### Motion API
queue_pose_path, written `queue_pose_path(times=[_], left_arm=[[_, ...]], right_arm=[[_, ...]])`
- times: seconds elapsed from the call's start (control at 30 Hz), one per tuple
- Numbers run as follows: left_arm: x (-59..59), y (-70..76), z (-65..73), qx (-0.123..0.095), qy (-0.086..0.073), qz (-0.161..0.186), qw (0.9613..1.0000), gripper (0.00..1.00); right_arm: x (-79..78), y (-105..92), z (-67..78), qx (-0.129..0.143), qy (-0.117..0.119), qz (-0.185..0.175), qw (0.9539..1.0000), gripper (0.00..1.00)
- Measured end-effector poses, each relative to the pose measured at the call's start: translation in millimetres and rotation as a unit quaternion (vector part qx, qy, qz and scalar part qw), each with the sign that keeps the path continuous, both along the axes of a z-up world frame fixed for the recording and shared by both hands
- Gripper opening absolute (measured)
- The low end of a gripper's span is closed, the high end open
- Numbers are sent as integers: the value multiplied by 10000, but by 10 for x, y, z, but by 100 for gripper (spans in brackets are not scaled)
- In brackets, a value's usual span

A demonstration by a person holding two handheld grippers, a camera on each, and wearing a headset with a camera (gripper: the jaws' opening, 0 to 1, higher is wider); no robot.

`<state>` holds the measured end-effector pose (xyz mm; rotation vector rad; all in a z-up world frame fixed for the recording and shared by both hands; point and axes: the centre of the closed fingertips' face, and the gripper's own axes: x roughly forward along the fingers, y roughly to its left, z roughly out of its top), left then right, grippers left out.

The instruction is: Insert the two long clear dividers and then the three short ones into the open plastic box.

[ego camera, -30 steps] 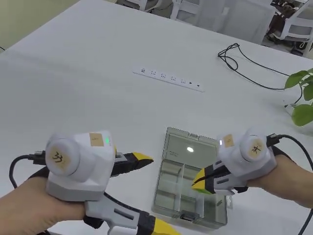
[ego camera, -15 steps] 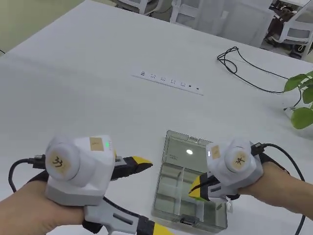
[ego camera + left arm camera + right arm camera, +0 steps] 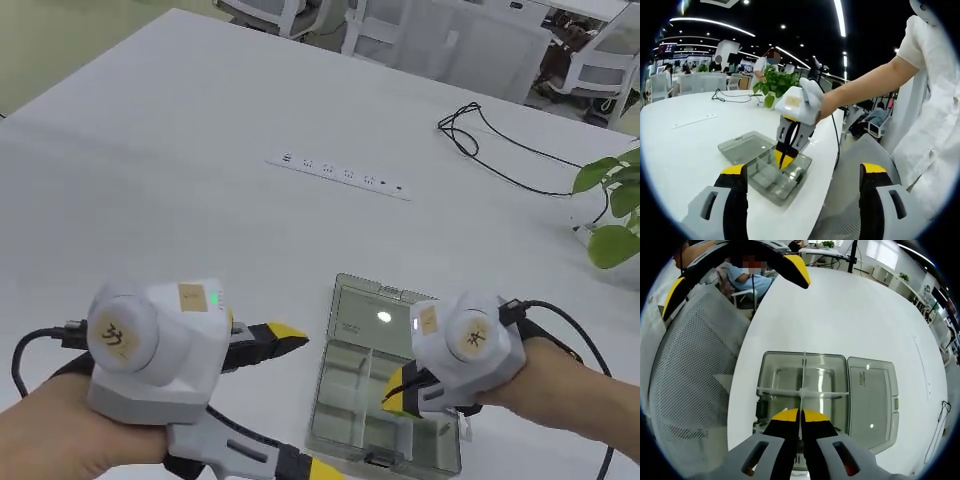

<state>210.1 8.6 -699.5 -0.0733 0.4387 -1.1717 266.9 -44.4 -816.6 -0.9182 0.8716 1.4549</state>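
**Right claw pinching a divider into the box, left claw standing off**

My right claw is pressed together on the thin edge of a clear divider. The divider stands upright in the box at the middle of the right gripper view and runs up the frame from my tips to the far wall. I grip it at its near end, I think, so that it stays upright while I push it down into its slots. It crosses a second divider that lies left to right across the tray, so the two probably have to notch together where they meet. The lid lies open and flat on the right of that frame, out of the way.

My left claw is wide apart and holds nothing. It hovers beside the box, low left in the head view, ready, I suppose, to steady the tray. The box sits on the white table near its front edge, lower middle of the head view.

It is clear plastic against clear plastic, so much is hard to read. I cannot tell whether the divider is fully seated, nor which piece is long and which short. My jaws cover the divider's near end and the box's near wall. In the head view the right claw's body covers the tray's right part.
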Motion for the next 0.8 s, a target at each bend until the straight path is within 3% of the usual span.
queue_pose_path(times=[0.17,0.4,0.57,0.8], left_arm=[[-21,16,-10,60,6,-7,10000,95],[-55,34,-10,93,12,12,10000,95],[-72,51,2,92,6,41,9999,95],[-96,56,23,100,-4,47,9999,94]], right_arm=[[4,35,28,129,-55,-83,9999,8],[23,50,227,441,-99,-340,9984,12],[43,7,441,853,-74,-743,9936,16],[52,-212,681,1035,-178,-1127,9881,22]])
